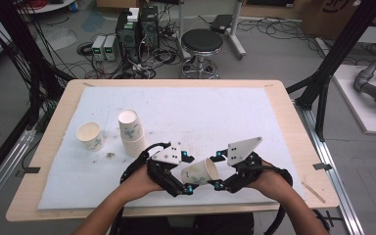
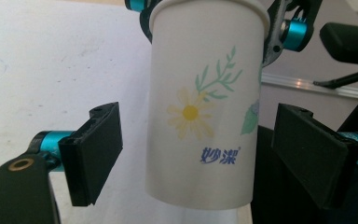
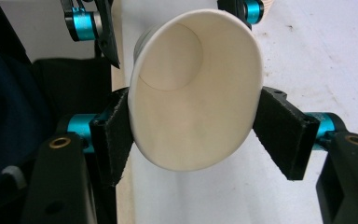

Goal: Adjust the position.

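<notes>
A white paper cup [image 1: 199, 171] with a yellow daisy print hangs above the front of the white mat [image 1: 225, 107], lying on its side between both grippers. My right gripper [image 1: 218, 170] is shut on its rim end. In the right gripper view the pads [image 3: 279, 130] squeeze the cup's mouth [image 3: 196, 93] into an oval. My left gripper [image 1: 187, 173] stands open around the cup's base end. In the left gripper view its pads [image 2: 98, 149] sit apart from the cup wall [image 2: 200, 116] on both sides.
A single paper cup [image 1: 89, 135] stands upright at the mat's left. Two stacked cups [image 1: 132, 132] stand just right of it, close to my left hand. The wooden table edge [image 1: 293, 127] frames the mat. A stool [image 1: 201, 44] and cables lie beyond the table.
</notes>
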`<state>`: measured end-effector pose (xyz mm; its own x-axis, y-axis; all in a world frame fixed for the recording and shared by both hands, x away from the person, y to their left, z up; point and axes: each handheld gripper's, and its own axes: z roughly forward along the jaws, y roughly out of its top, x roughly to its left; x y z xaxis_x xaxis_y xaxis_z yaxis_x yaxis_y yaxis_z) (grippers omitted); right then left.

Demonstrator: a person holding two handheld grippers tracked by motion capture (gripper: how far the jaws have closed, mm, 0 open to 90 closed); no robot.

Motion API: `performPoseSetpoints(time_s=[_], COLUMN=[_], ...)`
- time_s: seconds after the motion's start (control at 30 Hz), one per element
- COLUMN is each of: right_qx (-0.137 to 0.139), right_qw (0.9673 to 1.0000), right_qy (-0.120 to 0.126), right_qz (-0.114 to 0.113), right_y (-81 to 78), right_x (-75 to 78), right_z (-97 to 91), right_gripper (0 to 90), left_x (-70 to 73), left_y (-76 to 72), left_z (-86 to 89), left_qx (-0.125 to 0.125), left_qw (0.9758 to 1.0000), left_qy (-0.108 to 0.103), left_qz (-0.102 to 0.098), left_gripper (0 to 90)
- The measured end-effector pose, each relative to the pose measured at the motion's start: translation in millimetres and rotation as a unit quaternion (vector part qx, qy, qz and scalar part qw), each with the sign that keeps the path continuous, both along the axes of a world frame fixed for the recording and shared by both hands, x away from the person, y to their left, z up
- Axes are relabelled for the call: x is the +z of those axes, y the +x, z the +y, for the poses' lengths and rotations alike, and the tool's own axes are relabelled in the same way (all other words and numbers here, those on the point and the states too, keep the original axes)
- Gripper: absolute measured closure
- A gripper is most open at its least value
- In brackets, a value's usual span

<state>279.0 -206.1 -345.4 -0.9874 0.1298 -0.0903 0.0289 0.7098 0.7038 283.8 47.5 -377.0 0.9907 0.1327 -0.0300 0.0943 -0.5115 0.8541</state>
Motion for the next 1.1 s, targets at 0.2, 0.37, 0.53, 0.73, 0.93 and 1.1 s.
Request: performPoseSetpoints(time_s=[0.2,0.37,0.53,0.73,0.93,1.1], right_qx=[0.01,0.015,0.022,0.025,0.027,0.037], right_qw=[0.9988,0.9968,0.9942,0.9917,0.9912,0.9905], right_qy=[-0.044,-0.074,-0.099,-0.121,-0.125,-0.127], right_qz=[-0.019,-0.027,-0.036,-0.037,-0.035,-0.037], right_y=[0.0,0.0,0.6,-0.1,-0.2,-0.5], right_x=[7.6,11.3,12.6,11.5,10.7,10.9], right_z=[12.1,20.5,27.6,33.0,34.9,36.4], right_gripper=[32.3,32.3,32.3,32.2,32.0,32.2], left_x=[-1.3,-1.9,-2.2,-3.9,-4.2,-5.3], left_y=[0.0,0.4,0.9,2.4,2.1,2.3], left_z=[-2.8,-5.8,-9.3,-11.5,-12.2,-13.0], left_qx=[-0.004,-0.006,-0.006,-0.005,-0.013,-0.02], left_qw=[0.9998,0.9995,0.9992,0.9987,0.9986,0.9984], left_qy=[0.019,0.03,0.04,0.051,0.05,0.053], left_qz=[-0.004,-0.005,-0.005,0.0,0.0,0.005], left_gripper=[17.5,19.0,20.3,24.6,34.2,35.0])
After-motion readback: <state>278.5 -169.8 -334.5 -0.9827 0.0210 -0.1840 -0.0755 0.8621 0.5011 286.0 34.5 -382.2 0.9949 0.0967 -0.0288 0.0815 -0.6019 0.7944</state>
